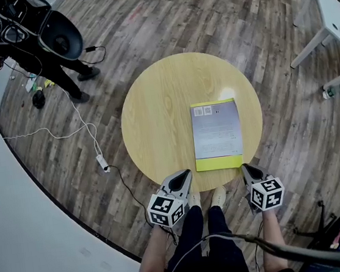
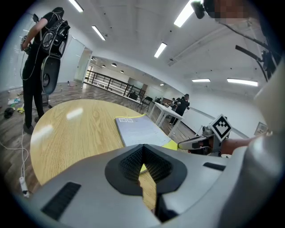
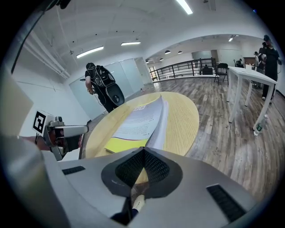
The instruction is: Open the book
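At the near rim of the round pale wooden desk (image 1: 155, 115), we hold the left claw (image 1: 185, 174) and the right claw (image 1: 246, 167) side by side, both clenched on nothing, pads pressed together with only air in front of them. The thin grey-covered book with a yellow border (image 1: 217, 134) lies flat and closed on the right half of the desk, its short yellow end toward us and close to the rim. The right claw's tip sits just beside the book's near right corner, while the left claw points in from the near left, apart from the cover. Neither touches it. As we read it, the opening has not begun and this is the approach. The right gripper view shows a pale stack of page edges along the book's right long side, so we judge the spine lies on the left. The next move seems to call for the right claw to part its jaws, catch the cover alone at that free edge and swing it over to the left, with the left claw ready to pin the book so it does not slide on the smooth wood. Across the plank floor (image 1: 252, 5), a person in black (image 1: 23, 39) stands well apart.
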Tool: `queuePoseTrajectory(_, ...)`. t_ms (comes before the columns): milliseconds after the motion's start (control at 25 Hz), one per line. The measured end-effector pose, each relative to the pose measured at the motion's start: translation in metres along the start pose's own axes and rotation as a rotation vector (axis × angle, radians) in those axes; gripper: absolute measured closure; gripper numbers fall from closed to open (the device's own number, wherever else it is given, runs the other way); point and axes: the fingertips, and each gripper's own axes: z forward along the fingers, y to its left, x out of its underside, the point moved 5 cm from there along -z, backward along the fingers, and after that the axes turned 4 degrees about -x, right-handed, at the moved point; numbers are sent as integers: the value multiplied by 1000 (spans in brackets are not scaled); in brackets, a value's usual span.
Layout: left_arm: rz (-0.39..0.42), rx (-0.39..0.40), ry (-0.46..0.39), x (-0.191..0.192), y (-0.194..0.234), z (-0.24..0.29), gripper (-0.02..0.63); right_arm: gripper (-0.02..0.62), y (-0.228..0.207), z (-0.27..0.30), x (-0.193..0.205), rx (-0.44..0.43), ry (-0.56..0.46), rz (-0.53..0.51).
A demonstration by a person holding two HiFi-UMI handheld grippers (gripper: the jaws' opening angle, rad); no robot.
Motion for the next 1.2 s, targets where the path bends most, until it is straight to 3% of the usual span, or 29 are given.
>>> queuePoseTrajectory(1200, 14, -130, -212, -61, 30, -108, 607, 591, 122, -11, -72, -150, -72, -206)
